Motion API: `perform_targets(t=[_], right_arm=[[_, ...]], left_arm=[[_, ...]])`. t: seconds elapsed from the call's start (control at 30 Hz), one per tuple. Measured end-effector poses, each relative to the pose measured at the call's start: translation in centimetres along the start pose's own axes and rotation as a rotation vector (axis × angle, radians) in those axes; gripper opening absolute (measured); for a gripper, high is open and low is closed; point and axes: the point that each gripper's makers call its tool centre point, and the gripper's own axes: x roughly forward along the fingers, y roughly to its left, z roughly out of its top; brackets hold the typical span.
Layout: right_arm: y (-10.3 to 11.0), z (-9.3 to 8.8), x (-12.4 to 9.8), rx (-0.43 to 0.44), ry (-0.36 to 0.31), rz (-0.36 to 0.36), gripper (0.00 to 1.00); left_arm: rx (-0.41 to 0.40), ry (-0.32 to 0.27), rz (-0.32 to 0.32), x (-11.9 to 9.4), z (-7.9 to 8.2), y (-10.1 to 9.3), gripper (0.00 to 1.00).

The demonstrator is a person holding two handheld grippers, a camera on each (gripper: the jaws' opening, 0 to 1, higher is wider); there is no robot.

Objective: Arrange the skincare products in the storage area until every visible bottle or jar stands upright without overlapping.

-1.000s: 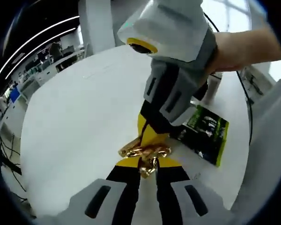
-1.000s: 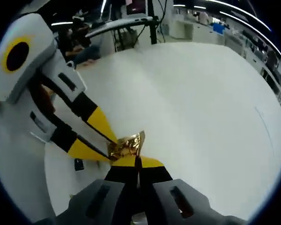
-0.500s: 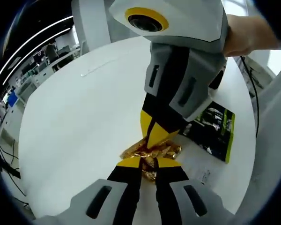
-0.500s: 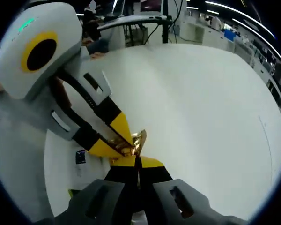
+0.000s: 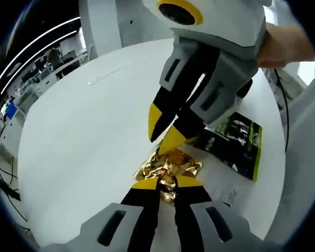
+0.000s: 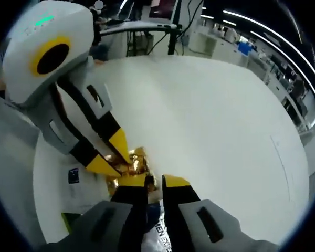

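Fingertips (image 5: 147, 184) of the left gripper (image 5: 165, 184) pinch the gold foil packet (image 5: 170, 167) on the white table (image 5: 84, 136), while the right gripper (image 6: 155, 181) hangs parted just above it, beside a green-edged black pouch (image 5: 236, 144).

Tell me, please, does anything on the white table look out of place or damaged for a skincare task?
Yes. The left tool is shut on a crumpled gold foil packet, badly wrinkled and lying flat on the white table. Beside it a dark packet with green print also lies flat. Neither looks like a bottle or jar. The right tool stands open just above the foil.
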Motion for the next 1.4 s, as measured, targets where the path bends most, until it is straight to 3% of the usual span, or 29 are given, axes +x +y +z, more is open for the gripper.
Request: perform_targets(t=[0.07, 0.13, 0.23, 0.37, 0.73, 1.07, 1.4], right_arm=[[0.1, 1.0, -0.3, 0.028, -0.066, -0.006, 0.12], [1.5, 1.3, -0.6, 0.086, -0.093, 0.050, 0.10], [2.4, 0.3, 0.3, 0.040, -0.048, 0.051, 0.10], [3.3, -1.2, 1.1, 0.072, -0.016, 0.074, 0.10], [3.0, -1.1, 0.9, 0.170, -0.038, 0.045, 0.08], [3.3, -0.9, 0.5, 0.155, -0.072, 0.035, 0.12], [2.7, 0.8, -1.6, 0.126, -0.140, -0.012, 0.21]], left_arm=[[0.004, -0.001, -0.005, 0.0, 0.0, 0.0, 0.14], [0.010, -0.003, -0.008, 0.1, 0.0, -0.1, 0.14], [0.010, -0.004, -0.014, 0.1, 0.1, -0.1, 0.14], [0.012, -0.005, -0.019, 0.1, 0.1, -0.1, 0.14], [0.025, -0.005, -0.042, 0.2, 0.2, -0.1, 0.14], [0.007, 0.010, -0.035, 0.0, 0.1, 0.3, 0.18], [0.011, 0.021, -0.009, -0.6, 0.0, 0.3, 0.19]])
